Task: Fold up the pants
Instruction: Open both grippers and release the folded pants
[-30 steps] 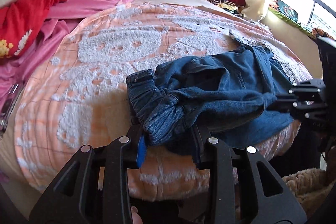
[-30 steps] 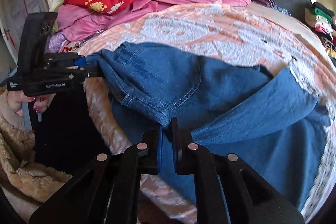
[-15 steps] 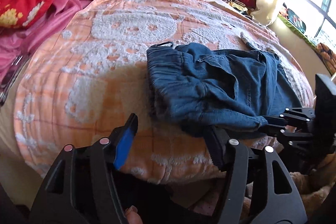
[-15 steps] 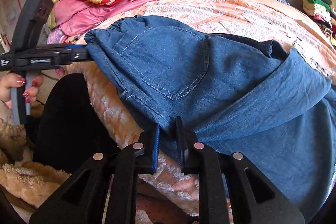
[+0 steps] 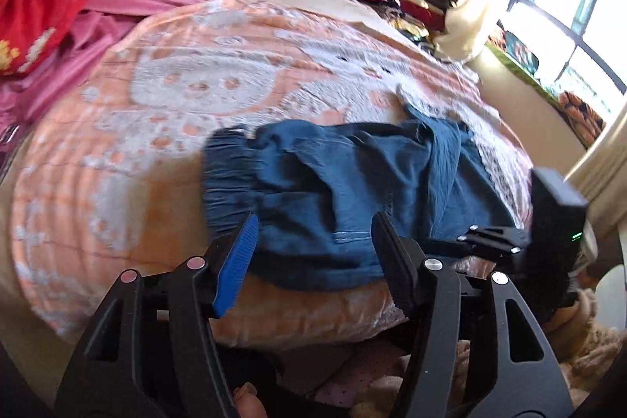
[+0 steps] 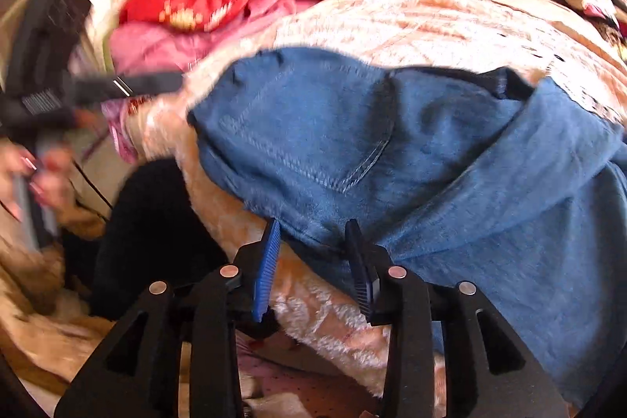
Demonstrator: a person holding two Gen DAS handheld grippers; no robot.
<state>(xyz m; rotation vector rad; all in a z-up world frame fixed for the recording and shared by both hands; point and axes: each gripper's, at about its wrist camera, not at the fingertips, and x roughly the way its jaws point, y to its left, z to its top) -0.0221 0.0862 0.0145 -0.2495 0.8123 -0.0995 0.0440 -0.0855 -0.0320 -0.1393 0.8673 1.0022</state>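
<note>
Both hand-held grippers, left (image 5: 313, 245) and right (image 6: 313, 253), spread, just opened, pinching nothing. Pants (image 5: 333, 190) bunched toward six o'clock at bed (image 5: 156, 143) edge. Could slide off, unfolding.

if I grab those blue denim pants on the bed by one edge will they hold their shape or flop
The blue denim pants will probably flop: they already lie creased and bunched on the peach fleece blanket. The gathered waistband suggests stretch. Doubled layers likely make them fairly heavy, so an edge may sag.
</note>
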